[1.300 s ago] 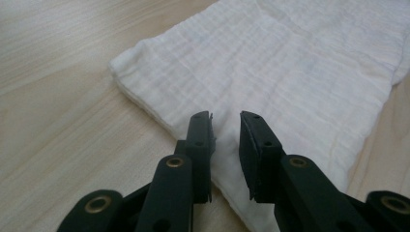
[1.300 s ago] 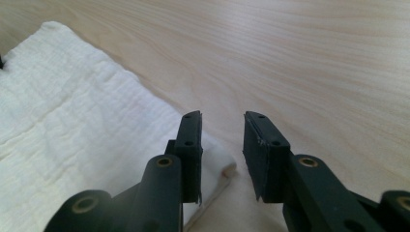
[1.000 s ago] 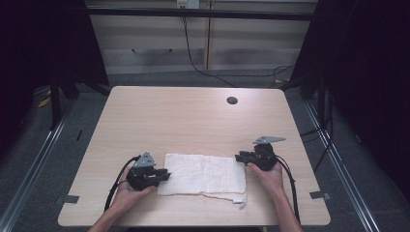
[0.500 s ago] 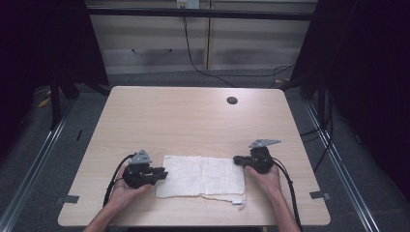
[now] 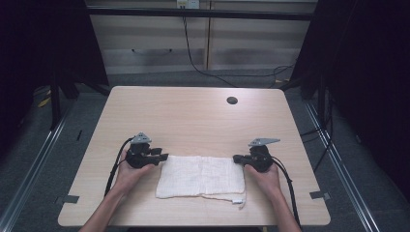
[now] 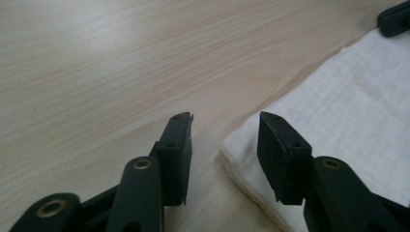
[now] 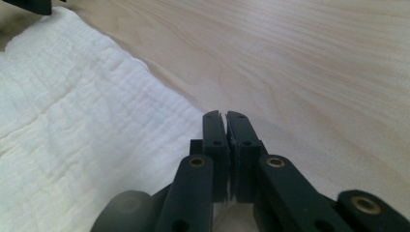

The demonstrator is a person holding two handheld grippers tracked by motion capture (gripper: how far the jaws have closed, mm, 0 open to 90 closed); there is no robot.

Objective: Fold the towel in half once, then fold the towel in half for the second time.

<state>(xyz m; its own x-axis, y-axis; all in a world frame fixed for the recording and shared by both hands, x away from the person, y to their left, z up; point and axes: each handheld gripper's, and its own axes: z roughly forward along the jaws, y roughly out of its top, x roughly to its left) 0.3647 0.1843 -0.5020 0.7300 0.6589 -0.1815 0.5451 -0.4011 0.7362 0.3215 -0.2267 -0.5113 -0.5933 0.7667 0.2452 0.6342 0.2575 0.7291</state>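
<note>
A white folded cloth (image 5: 200, 176) lies flat near the table's front edge. My left gripper (image 5: 164, 157) sits at its far left corner. Its jaws have just been opening and stand apart in the left gripper view (image 6: 225, 116), with the corner of the cloth (image 6: 348, 96) lying low between them, untouched by the pads. At the far right corner my right gripper (image 5: 236, 158) rests with its jaws pressed together (image 7: 225, 113). The cloth (image 7: 72, 121) reaches up to its left jaw, and I see none of it between the pads.
The light wooden table (image 5: 193, 116) has a dark round hole (image 5: 232, 100) near its far edge. A small tag (image 5: 237, 201) sticks out at the cloth's near right corner. Dark floor and cables surround the table.
My left gripper has moved away from me along the cloth's left edge to its far corner. The right gripper and the cloth have stayed in place.
</note>
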